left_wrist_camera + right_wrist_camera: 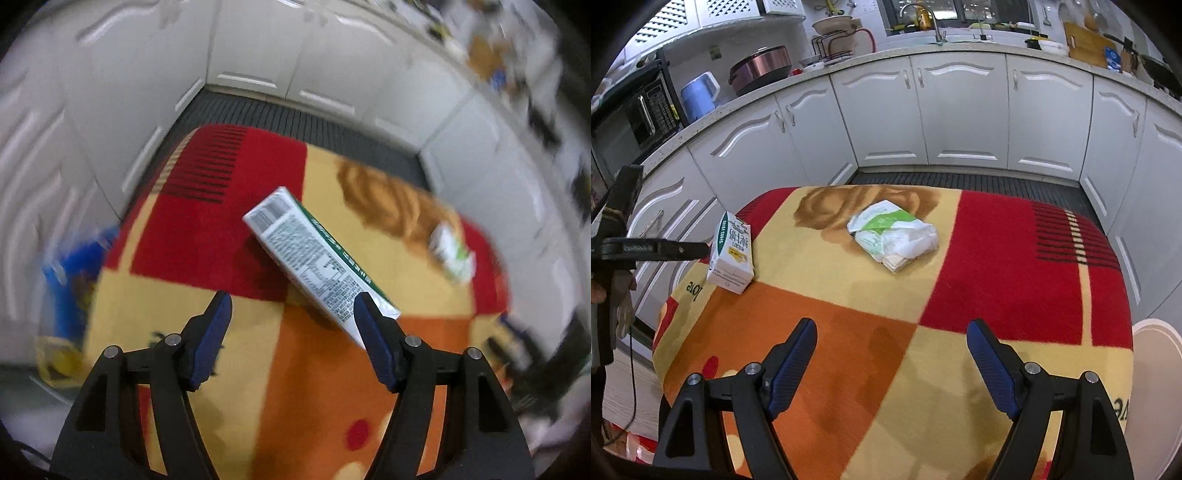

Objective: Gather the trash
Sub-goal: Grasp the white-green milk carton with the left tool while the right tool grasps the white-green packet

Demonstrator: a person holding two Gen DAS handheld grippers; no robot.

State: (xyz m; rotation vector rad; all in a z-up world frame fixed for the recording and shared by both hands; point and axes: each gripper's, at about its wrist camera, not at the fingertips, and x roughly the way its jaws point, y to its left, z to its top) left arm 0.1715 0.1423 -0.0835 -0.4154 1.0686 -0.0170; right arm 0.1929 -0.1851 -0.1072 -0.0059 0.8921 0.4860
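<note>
A white and green milk carton (314,258) lies on the patterned blanket (229,236), just ahead of my open left gripper (291,310); its near end is beside the right fingertip (364,306). The carton also shows in the right wrist view (733,251), at the blanket's left edge, with the left gripper's finger (661,249) against it. A crumpled white and green wrapper (894,234) lies mid-blanket, blurred in the left wrist view (452,253). My right gripper (892,338) is open and empty, above the blanket's near part.
White kitchen cabinets (960,118) ring the blanket-covered surface. A white round bin (1156,387) stands at the right. A blue bag (74,273) sits low at the left. The counter holds a microwave (631,122), a kettle and a cooker.
</note>
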